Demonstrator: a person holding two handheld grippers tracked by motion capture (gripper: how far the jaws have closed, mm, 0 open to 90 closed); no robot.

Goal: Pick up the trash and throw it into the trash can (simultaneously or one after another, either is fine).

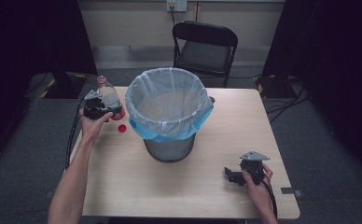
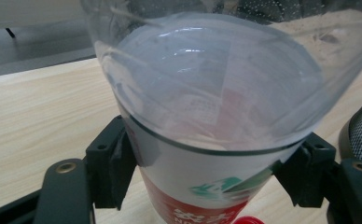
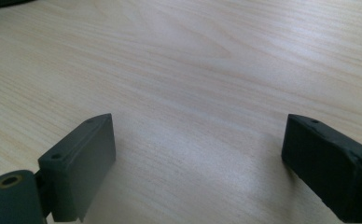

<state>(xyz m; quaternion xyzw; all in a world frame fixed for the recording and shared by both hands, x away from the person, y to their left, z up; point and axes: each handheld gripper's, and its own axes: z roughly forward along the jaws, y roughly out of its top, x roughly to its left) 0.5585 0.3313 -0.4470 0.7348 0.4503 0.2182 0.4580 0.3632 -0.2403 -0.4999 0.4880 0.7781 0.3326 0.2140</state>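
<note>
Left gripper (image 1: 105, 108) clamps the bottle (image 1: 108, 95) at its label, left of the bin (image 1: 169, 112); light, thin plastic would likely dent.

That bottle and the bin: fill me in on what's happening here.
A person's left gripper is clamped around a clear plastic bottle at the table's left edge, beside the lined wastebasket. A red cap lies on the table nearby. The right gripper rests open near the table's right front, holding nothing.
</note>
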